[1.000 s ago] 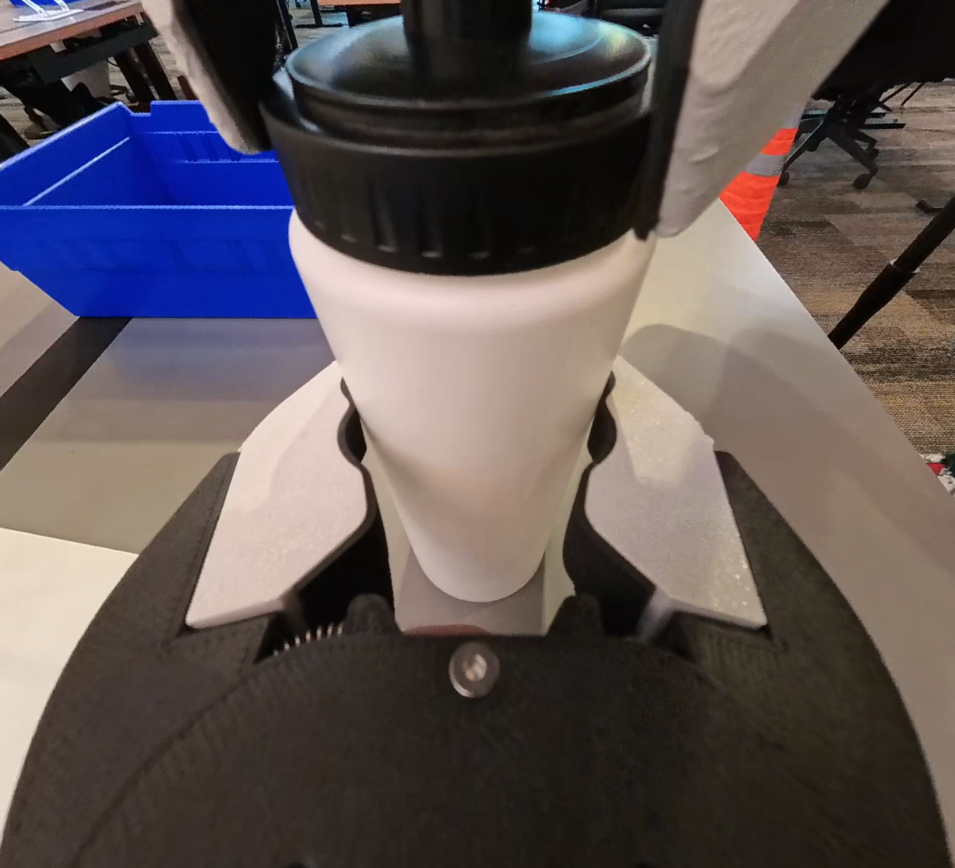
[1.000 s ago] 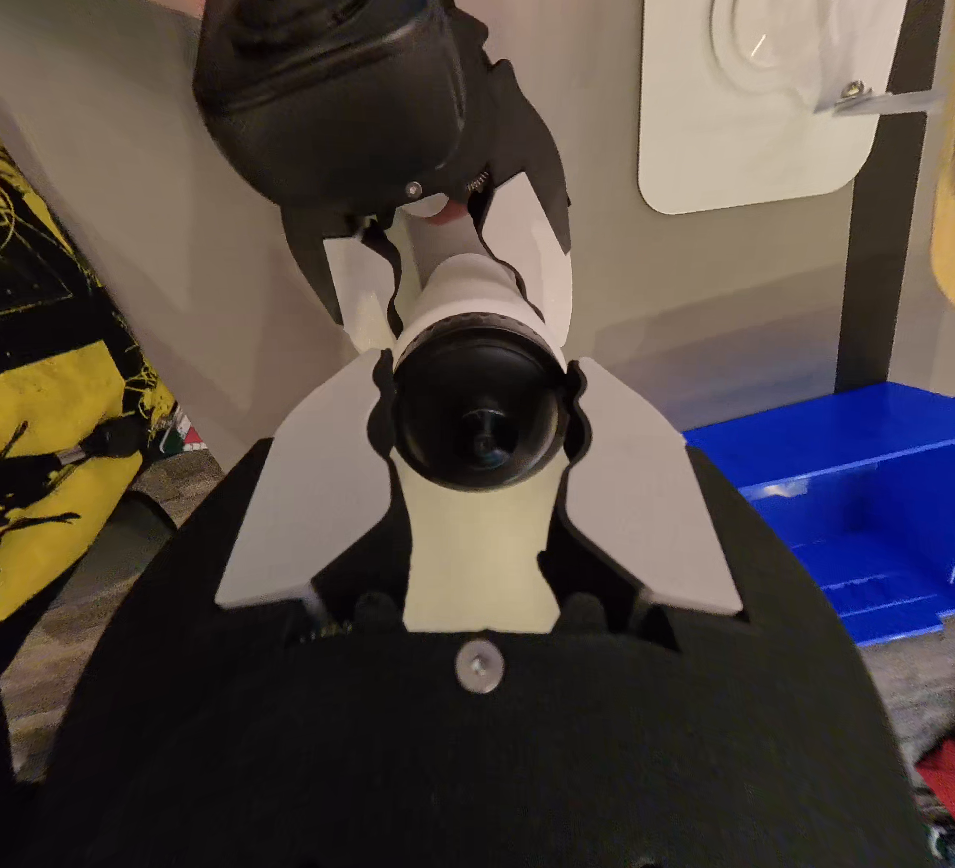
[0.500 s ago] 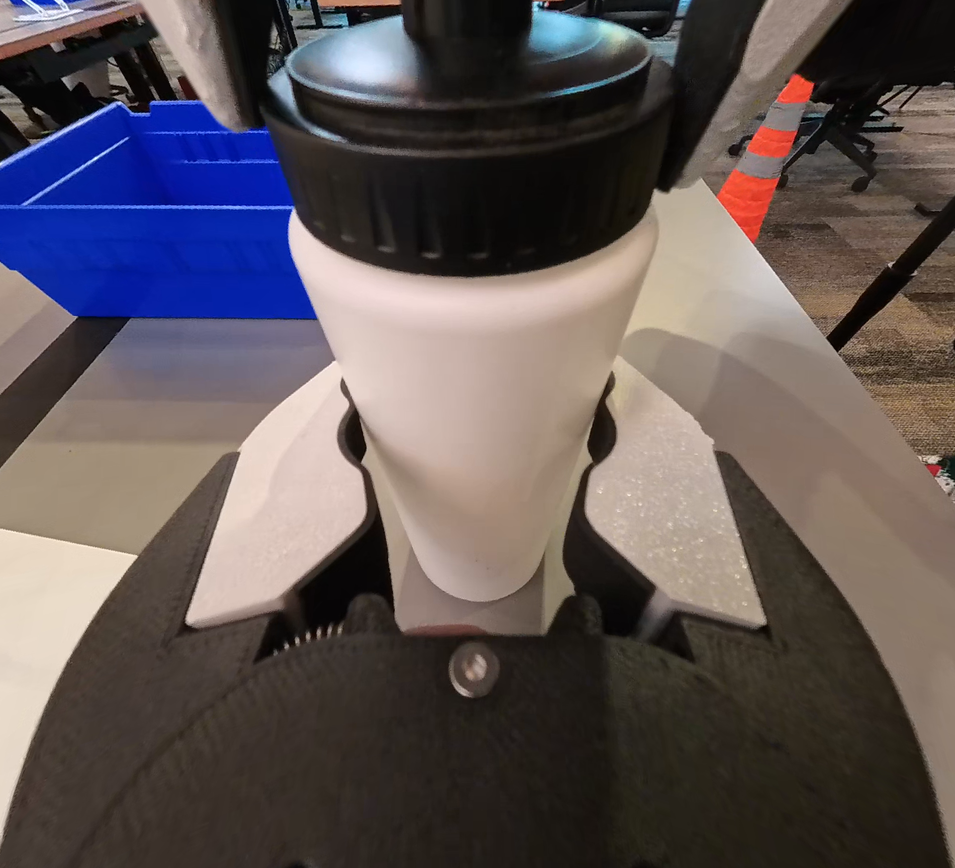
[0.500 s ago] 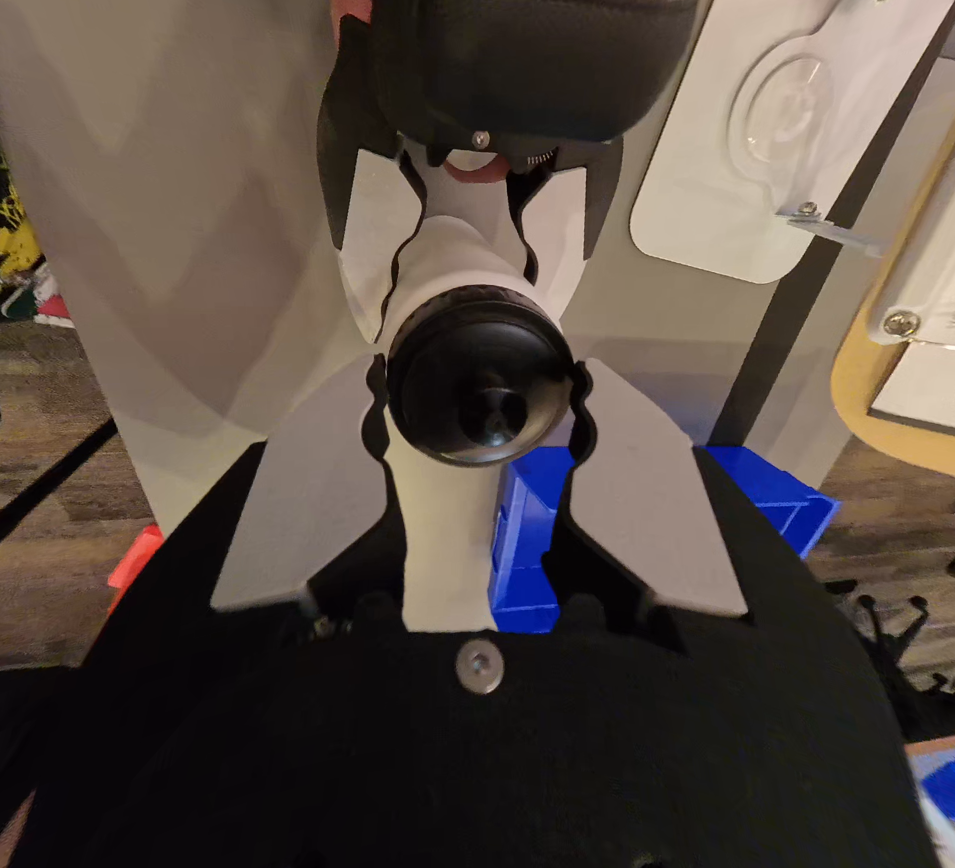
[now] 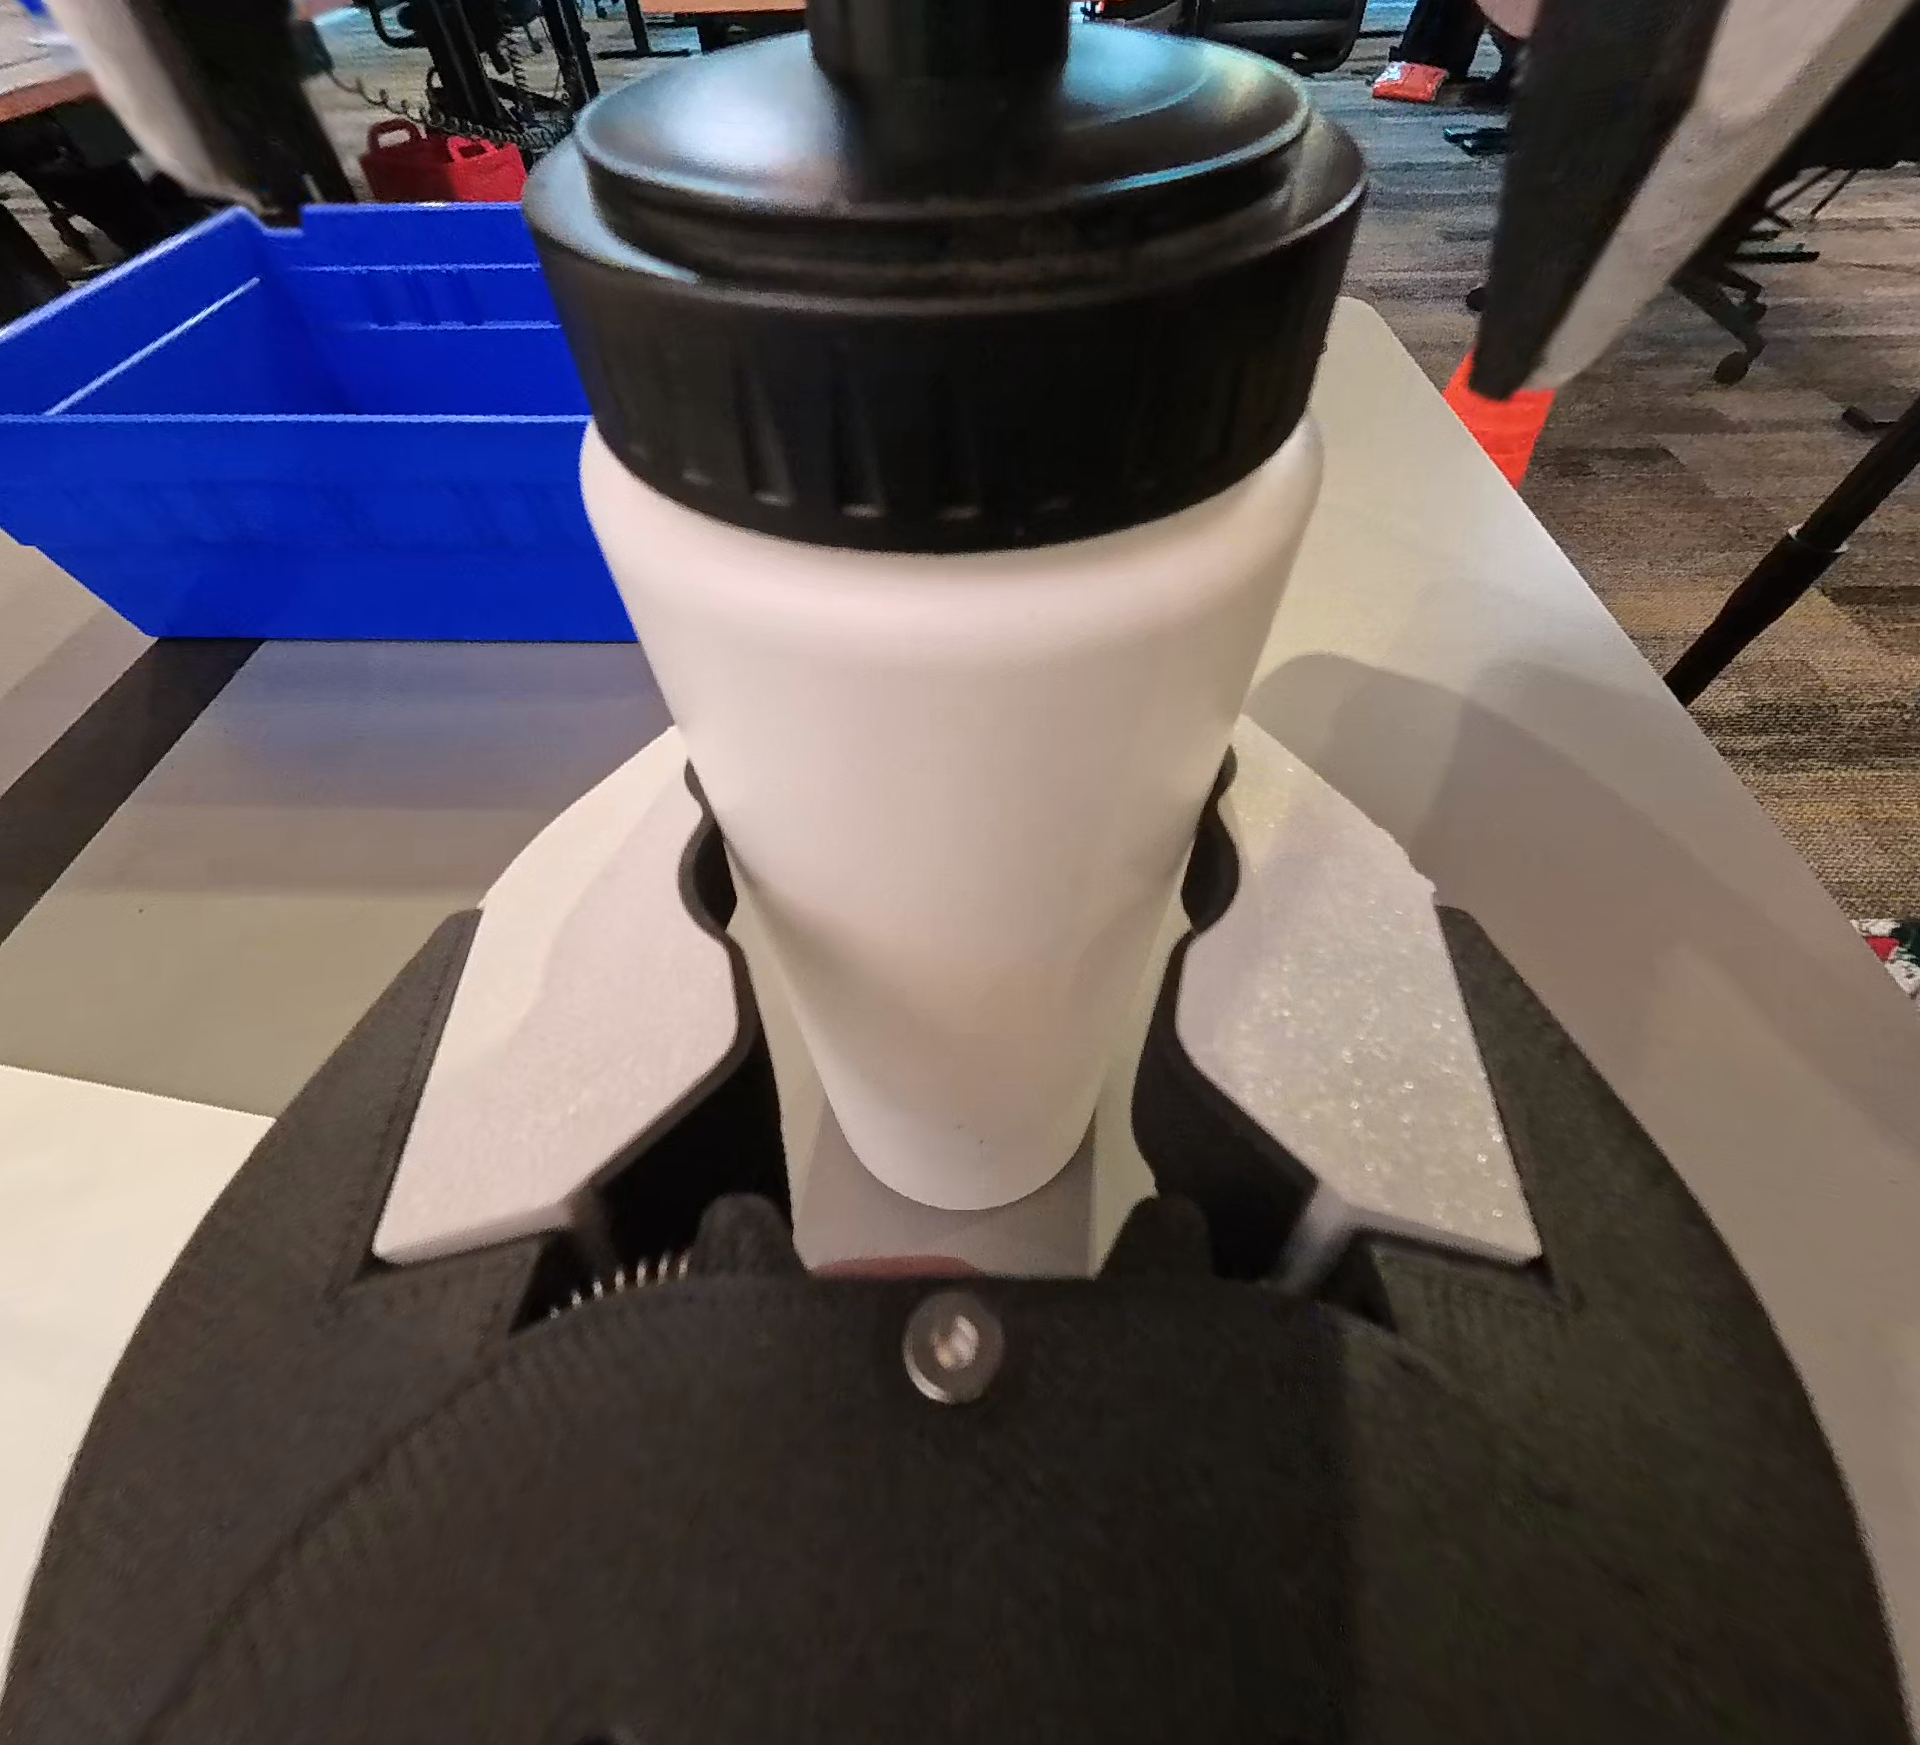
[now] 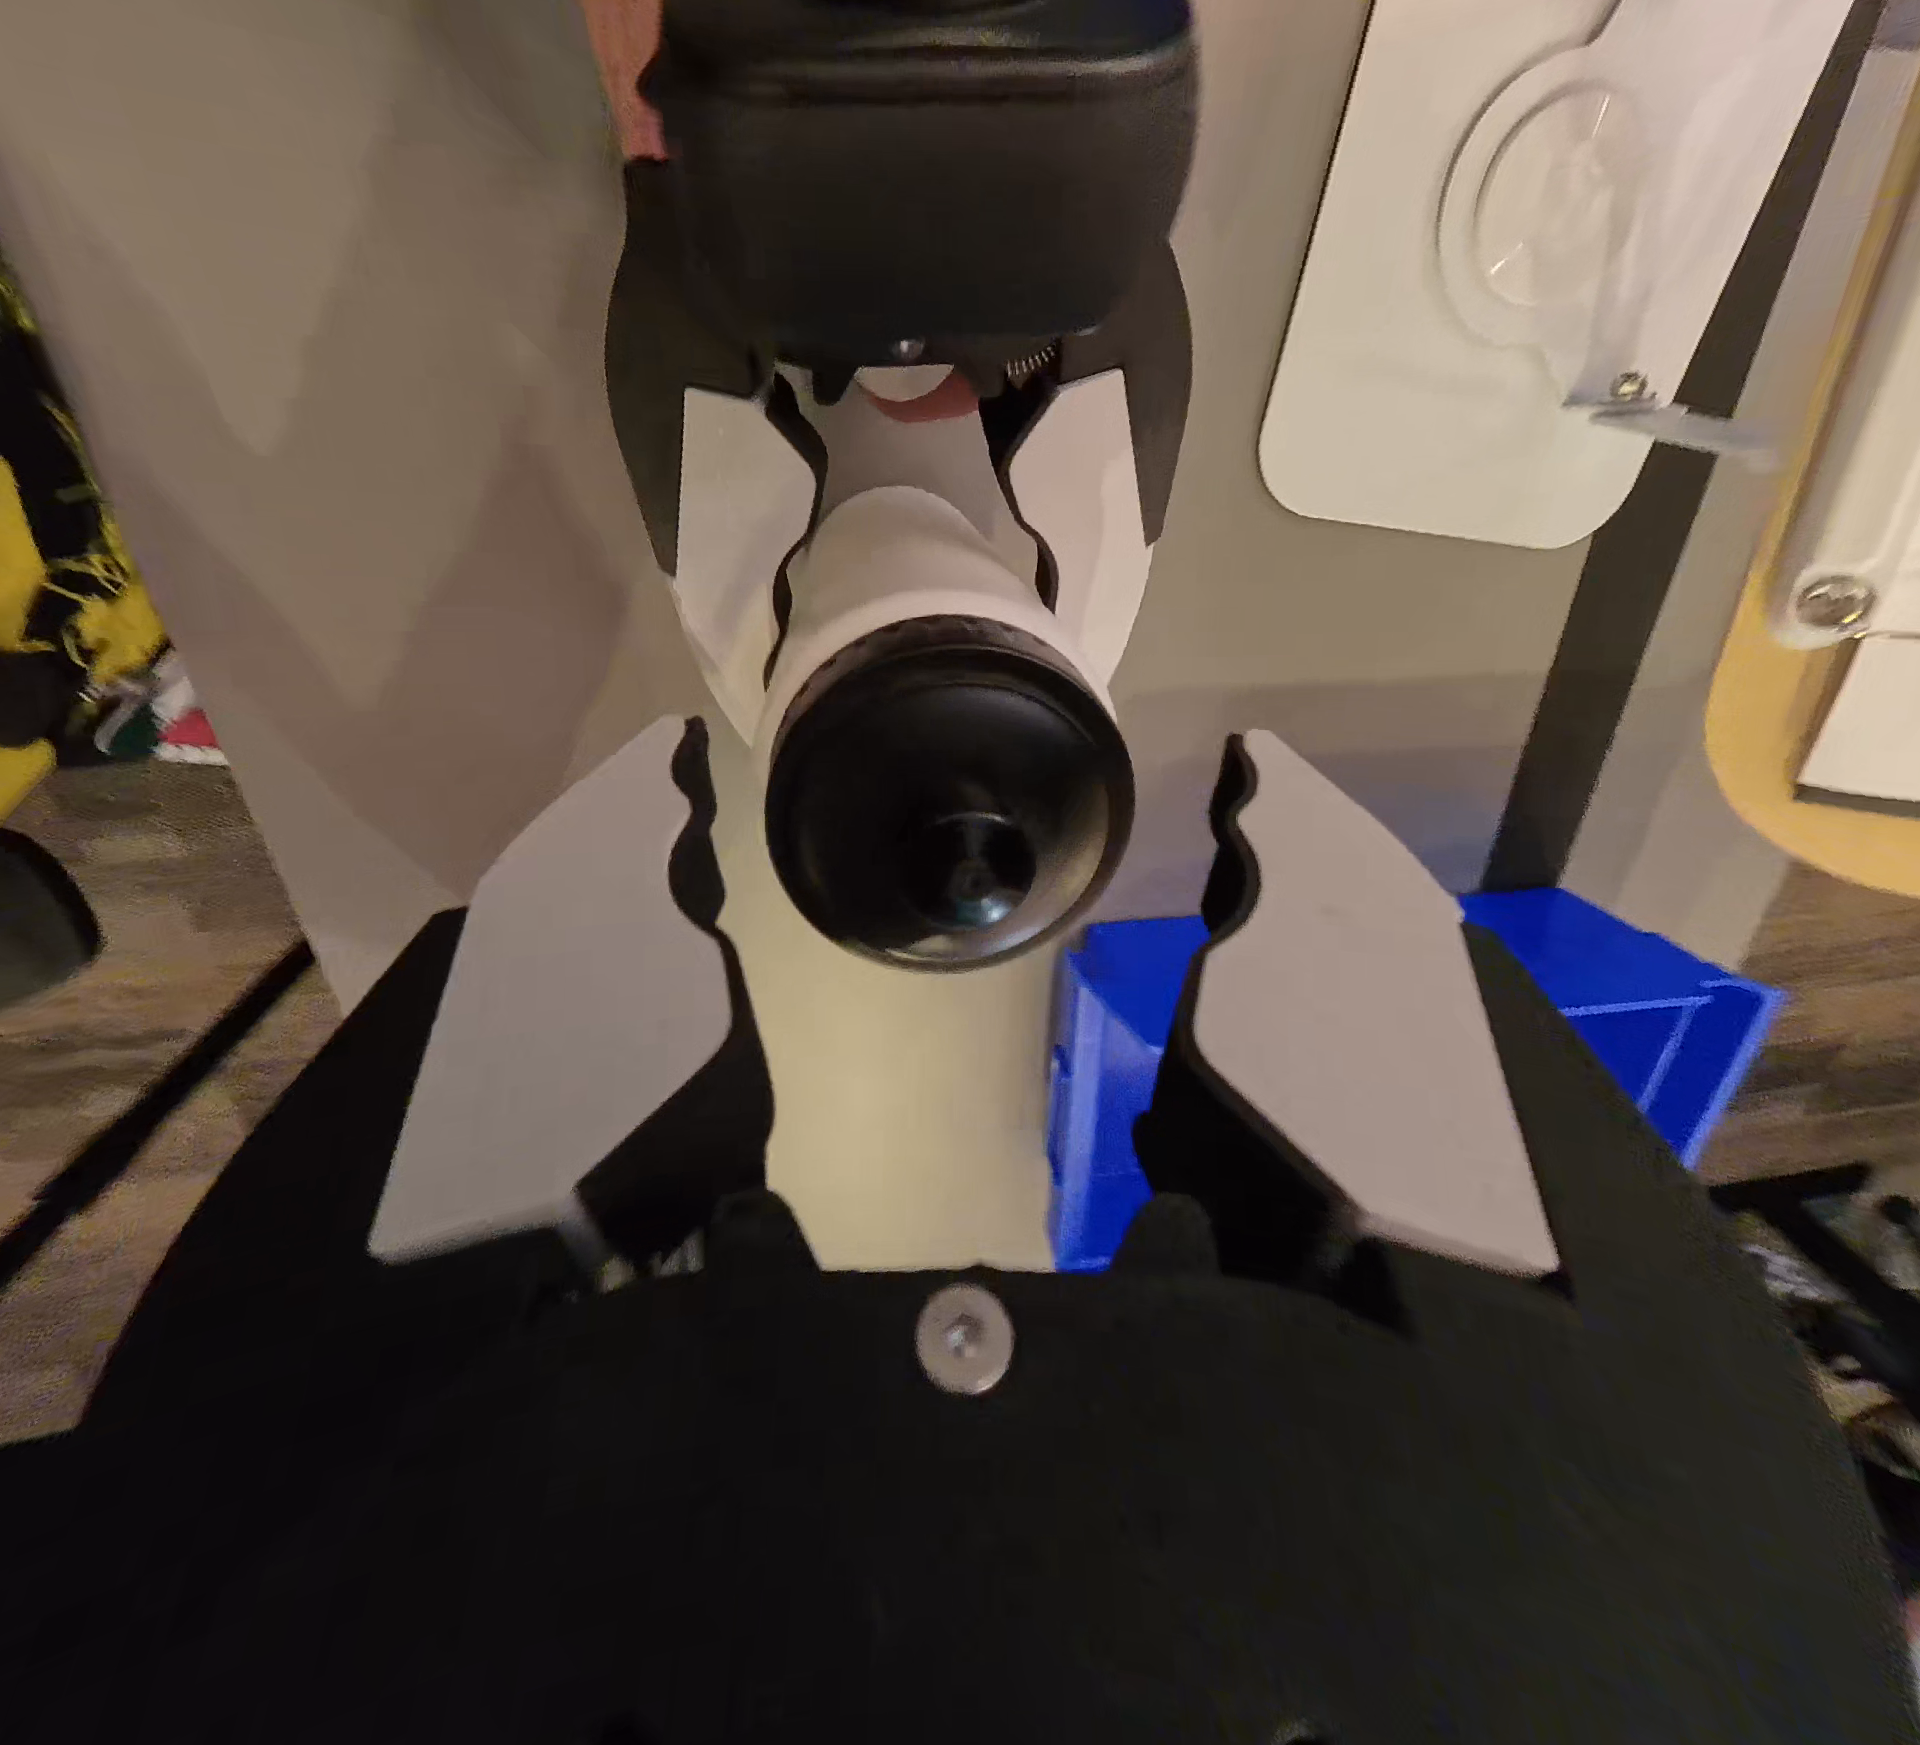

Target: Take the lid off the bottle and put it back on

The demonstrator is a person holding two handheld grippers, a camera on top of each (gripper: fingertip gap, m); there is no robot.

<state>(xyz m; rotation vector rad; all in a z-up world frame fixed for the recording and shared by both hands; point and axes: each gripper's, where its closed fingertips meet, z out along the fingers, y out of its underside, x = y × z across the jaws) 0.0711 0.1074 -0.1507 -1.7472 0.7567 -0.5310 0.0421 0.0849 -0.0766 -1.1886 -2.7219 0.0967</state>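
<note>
My left tongs (image 5: 956, 874) clamp the white bottle (image 5: 956, 760) above the table (image 5: 1455, 615); right tongs (image 6: 961, 848) straddle the black lid (image 6: 951, 838), spread, not touching; smooth, light plastic; I judge the ribbed rim best.

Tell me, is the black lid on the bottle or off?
On. The black lid sits flush on top of the white bottle, with no gap showing. How tightly it is screwed, I cannot tell.
</note>
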